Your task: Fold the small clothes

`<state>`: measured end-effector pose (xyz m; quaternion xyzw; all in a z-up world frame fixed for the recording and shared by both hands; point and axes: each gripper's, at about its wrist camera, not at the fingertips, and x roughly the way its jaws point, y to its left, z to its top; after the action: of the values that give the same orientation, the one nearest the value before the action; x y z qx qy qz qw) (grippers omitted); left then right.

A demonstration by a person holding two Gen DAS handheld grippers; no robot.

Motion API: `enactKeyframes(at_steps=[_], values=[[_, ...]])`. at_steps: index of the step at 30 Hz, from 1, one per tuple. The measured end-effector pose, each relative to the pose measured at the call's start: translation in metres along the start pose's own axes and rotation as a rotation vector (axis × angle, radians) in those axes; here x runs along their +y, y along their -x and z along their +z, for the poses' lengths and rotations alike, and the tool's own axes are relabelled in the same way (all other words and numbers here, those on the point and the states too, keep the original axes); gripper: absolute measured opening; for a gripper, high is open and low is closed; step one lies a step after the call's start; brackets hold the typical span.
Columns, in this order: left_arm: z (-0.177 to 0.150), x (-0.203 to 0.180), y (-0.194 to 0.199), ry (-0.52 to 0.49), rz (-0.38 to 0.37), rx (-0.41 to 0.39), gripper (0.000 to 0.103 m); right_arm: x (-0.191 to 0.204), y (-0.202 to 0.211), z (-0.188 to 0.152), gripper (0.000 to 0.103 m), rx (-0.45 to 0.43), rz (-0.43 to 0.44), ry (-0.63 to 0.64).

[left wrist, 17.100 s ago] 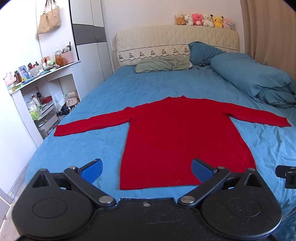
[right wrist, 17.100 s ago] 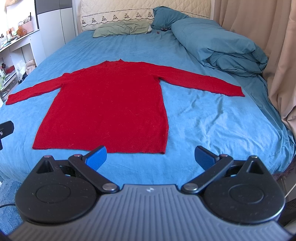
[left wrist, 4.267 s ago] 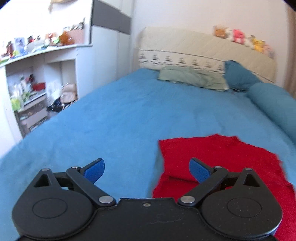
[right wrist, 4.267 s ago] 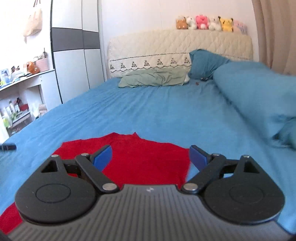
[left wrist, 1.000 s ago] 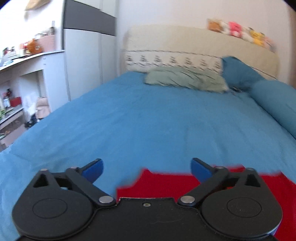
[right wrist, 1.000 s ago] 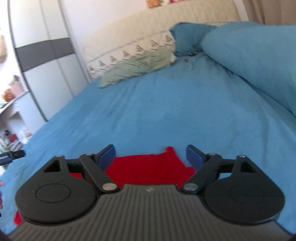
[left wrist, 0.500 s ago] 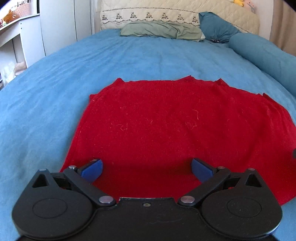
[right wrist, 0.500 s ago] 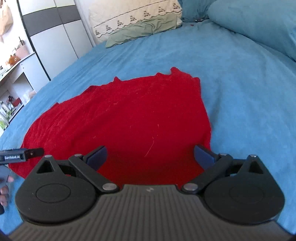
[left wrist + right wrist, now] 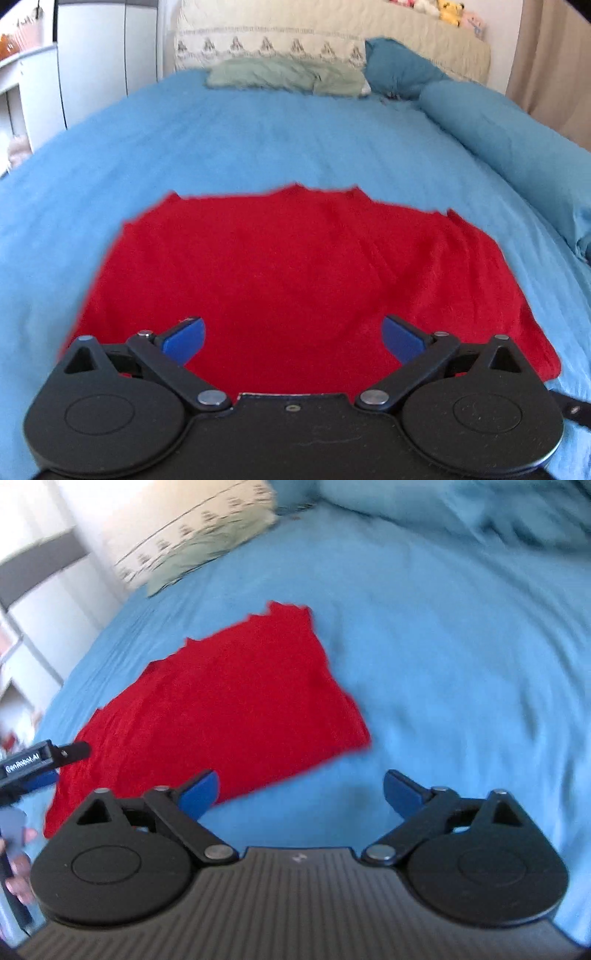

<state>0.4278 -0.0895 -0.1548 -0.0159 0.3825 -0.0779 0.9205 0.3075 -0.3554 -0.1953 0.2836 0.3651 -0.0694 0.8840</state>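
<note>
The red sweater [image 9: 291, 266] lies folded into a flat rough rectangle on the blue bedsheet [image 9: 258, 133]. My left gripper [image 9: 293, 338] is open and empty, hovering over the sweater's near edge. In the right wrist view the sweater [image 9: 221, 705] lies to the left of centre. My right gripper [image 9: 301, 794] is open and empty, above bare sheet just right of the sweater's near right corner. The left gripper's tip [image 9: 44, 760] shows at the left edge of the right wrist view.
A green pillow [image 9: 284, 75] and a dark blue pillow [image 9: 399, 74] lie at the headboard. A rolled blue duvet [image 9: 509, 147] runs along the right side. White wardrobe and shelves [image 9: 74, 74] stand left of the bed. Curtain [image 9: 554, 62] hangs at right.
Both grippers have pulled back from the sweater. My right gripper has swung to the right, so the sweater now sits left of it. Both stay open.
</note>
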Motion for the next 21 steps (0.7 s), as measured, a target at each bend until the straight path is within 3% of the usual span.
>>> enactKeyframes(at_steps=[3, 6, 10, 15, 21], values=[[-0.01, -0.007, -0.007, 0.0, -0.013, 0.014, 0.103, -0.008, 0.001, -0.012, 0.099, -0.099, 0.024, -0.051], [-0.013, -0.011, -0.016, -0.01, -0.011, 0.026, 0.103, -0.01, -0.008, -0.01, 0.09, -0.16, 0.054, -0.094], [-0.009, -0.01, -0.025, -0.001, 0.009, 0.022, 0.103, -0.015, -0.029, 0.003, 0.077, -0.192, 0.07, -0.169], [0.007, -0.002, -0.044, 0.014, 0.05, 0.014, 0.103, -0.018, -0.049, 0.02, 0.073, -0.198, 0.077, -0.209], [0.029, 0.008, -0.071, 0.03, 0.078, 0.07, 0.103, -0.006, -0.051, 0.017, 0.069, -0.185, 0.079, -0.193]])
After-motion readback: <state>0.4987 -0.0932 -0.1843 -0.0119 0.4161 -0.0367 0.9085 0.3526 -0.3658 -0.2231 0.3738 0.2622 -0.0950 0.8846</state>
